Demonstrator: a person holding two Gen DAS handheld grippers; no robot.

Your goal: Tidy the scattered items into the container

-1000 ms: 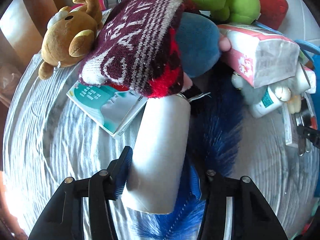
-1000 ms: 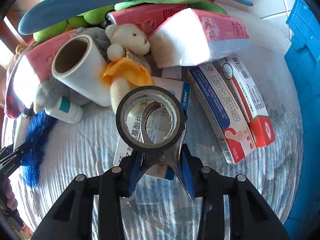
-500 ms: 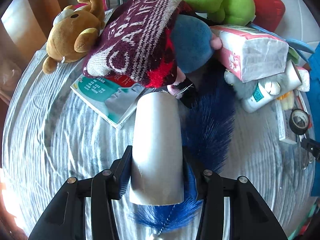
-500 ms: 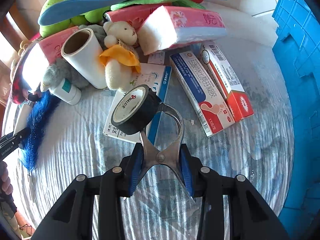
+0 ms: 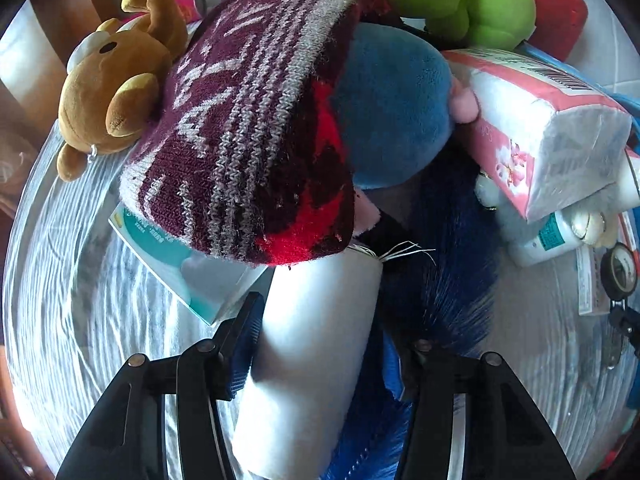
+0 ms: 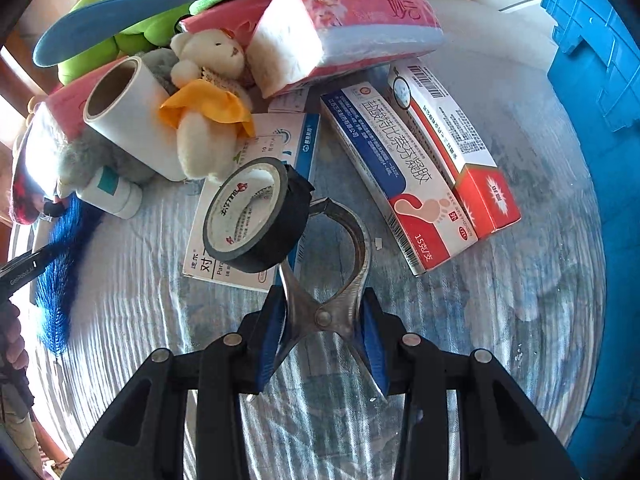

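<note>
My left gripper (image 5: 324, 332) is shut on a white roll (image 5: 312, 380), and its jaws are opening slightly. Strands of a blue feather duster (image 5: 444, 292) lie between the roll and the right pad. The roll's far end sits under a maroon knit hat (image 5: 248, 128). My right gripper (image 6: 320, 320) is shut on metal scissors (image 6: 356, 240) at their pivot, above the table. A black tape roll (image 6: 256, 216) hangs tilted on the left handle loop. The blue crate (image 6: 592, 60) stands at the right edge of the right wrist view.
A pile fills the back of the table: brown bear (image 5: 112, 92), blue plush (image 5: 392, 108), green plush (image 5: 460, 0), tissue pack (image 6: 344, 28), white teddy (image 6: 204, 120), paper roll (image 6: 132, 120), small bottle (image 6: 112, 196). Two medicine boxes (image 6: 400, 172) lie flat near the crate.
My left gripper, still holding the white roll, drew back and then came in towards the pile again, so the roll's end is under the hat. The tape roll has tipped sideways on the scissors' handle.
</note>
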